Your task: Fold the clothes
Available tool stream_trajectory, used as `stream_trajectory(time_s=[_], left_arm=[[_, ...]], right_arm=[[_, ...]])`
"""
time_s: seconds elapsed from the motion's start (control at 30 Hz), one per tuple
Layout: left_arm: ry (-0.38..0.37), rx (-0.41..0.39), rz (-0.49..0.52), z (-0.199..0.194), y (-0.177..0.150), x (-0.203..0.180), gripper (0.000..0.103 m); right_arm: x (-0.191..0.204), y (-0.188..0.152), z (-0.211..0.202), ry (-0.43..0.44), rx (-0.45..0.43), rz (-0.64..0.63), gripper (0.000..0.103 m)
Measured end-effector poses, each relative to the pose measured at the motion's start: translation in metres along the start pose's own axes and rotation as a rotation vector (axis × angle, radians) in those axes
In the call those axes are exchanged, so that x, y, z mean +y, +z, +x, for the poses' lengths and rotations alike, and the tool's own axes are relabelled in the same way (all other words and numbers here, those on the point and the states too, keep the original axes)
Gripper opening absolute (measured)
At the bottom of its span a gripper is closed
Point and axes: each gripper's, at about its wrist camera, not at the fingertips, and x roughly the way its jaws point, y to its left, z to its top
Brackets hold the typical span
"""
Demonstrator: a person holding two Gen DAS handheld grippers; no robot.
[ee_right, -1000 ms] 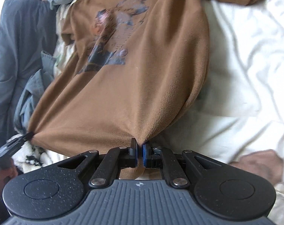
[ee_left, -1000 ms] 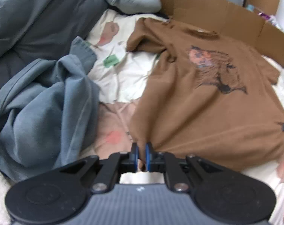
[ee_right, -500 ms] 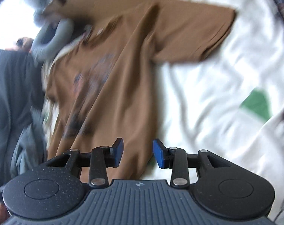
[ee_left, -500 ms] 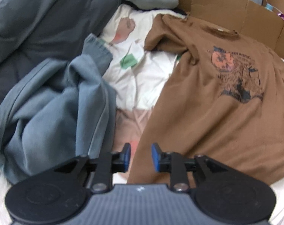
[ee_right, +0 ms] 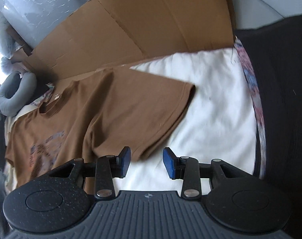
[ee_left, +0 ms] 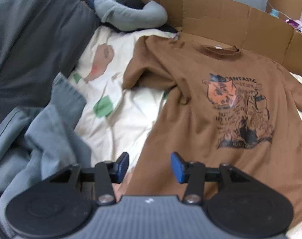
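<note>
The left gripper is opening, its jaws over the brown T-shirt's side edge, pinching nothing. The right gripper stands apart beside the sleeve, empty. The shirt lies flat on the bedsheet; its hem is hidden behind the gripper body, its print blurred.

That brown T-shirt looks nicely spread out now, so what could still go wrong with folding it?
The brown T-shirt is not fully flat: its sleeve on the side toward the grey garment is bunched, so a fold may trap creases. That grey garment lies close and could get caught. The left gripper, jaws opening, hangs over the shirt's edge; the right gripper is open near the other sleeve; a pinch might also grab the sheet.
</note>
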Motion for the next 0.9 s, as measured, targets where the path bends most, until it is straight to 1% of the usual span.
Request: stream_trajectory(time_s=[0.07, 0.2, 0.23, 0.33, 0.43, 0.5, 0.57, 0.7, 0.9], left_arm=[[-0.012, -0.007, 0.008, 0.008, 0.005, -0.006, 0.054], [-0.03, 0.008, 0.021, 0.022, 0.006, -0.014, 0.054], [-0.039, 0.011, 0.026, 0.025, 0.005, -0.015, 0.056], [-0.058, 0.022, 0.049, 0.037, 0.003, -0.021, 0.061], [-0.072, 0.024, 0.033, 0.049, 0.004, -0.026, 0.061], [-0.089, 0.019, 0.022, 0.055, 0.005, -0.031, 0.061], [-0.091, 0.009, 0.043, 0.057, 0.005, -0.037, 0.061], [-0.102, 0.017, 0.033, 0.065, 0.007, -0.04, 0.061], [-0.115, 0.012, 0.027, 0.076, 0.015, -0.044, 0.061]], right_arm=[[0.001, 0.007, 0.007, -0.049, -0.038, -0.019, 0.043], [-0.007, 0.022, 0.018, -0.097, -0.092, 0.001, 0.043], [-0.009, 0.026, 0.022, -0.111, -0.1, -0.002, 0.043], [-0.017, 0.033, 0.035, -0.138, -0.098, 0.01, 0.043], [-0.019, 0.038, 0.048, -0.151, -0.091, 0.014, 0.043], [-0.018, 0.04, 0.053, -0.159, -0.093, -0.01, 0.043], [-0.018, 0.041, 0.058, -0.171, -0.089, -0.024, 0.043], [-0.014, 0.045, 0.068, -0.186, -0.085, -0.074, 0.043], [-0.014, 0.048, 0.076, -0.202, -0.081, -0.073, 0.042]])
